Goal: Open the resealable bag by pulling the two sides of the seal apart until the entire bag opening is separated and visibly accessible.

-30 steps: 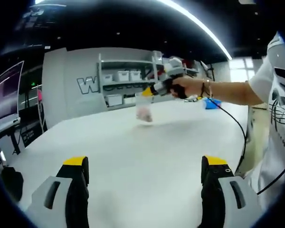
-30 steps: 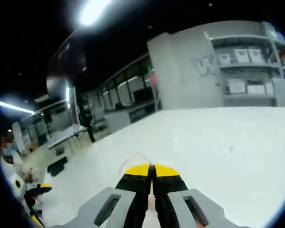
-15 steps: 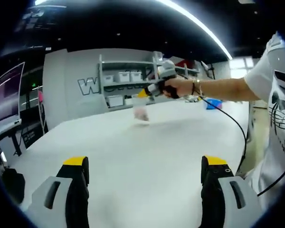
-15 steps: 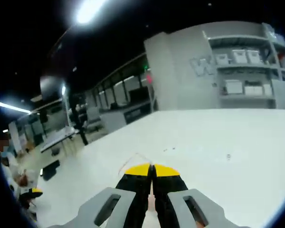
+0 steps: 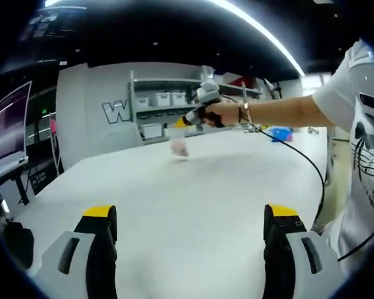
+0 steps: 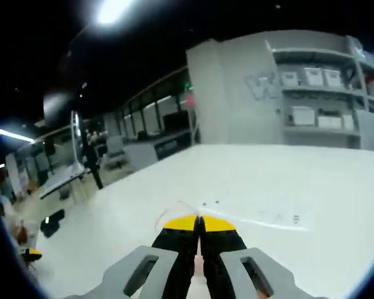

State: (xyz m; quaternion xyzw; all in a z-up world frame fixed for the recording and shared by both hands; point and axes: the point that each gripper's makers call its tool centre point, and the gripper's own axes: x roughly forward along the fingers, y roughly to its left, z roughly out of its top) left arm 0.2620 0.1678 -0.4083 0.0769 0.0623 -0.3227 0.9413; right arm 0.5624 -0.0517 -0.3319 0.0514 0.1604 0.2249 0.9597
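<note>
- Left gripper (image 5: pixel 190 218), in its own view, stands with its two yellow-tipped jaws spread wide, nothing between them, over the bare white table (image 5: pixel 193 199).
- Right gripper (image 6: pixel 199 219), in its own view, has its two jaws pressed together; a thin clear edge of the resealable bag (image 6: pixel 174 208) pokes out just past the yellow tips, and a pinkish bit shows low between the jaws.
- Seen from the left gripper view, the right gripper (image 5: pixel 182 121) is held well ahead and above the far part of the table by a hand (image 5: pixel 215 114) on an outstretched arm; a black cable (image 5: pixel 302 159) trails from it back toward the person.
- One bag (image 5: pixel 177 141) hangs below those jaws, clamped at its top edge, long axis roughly up-and-down, bottom end toward the table with pinkish contents gathered low. Whether its bottom touches the table I cannot tell.
- Beyond the bag, the grey wall carries a large white letter "W" (image 5: pixel 114 112); further letters are hidden by a shelf unit (image 5: pixel 162 112) holding several white bins.
- Person's white shirt (image 5: pixel 368 143) at the right bears a black printed graphic, not readable.
</note>
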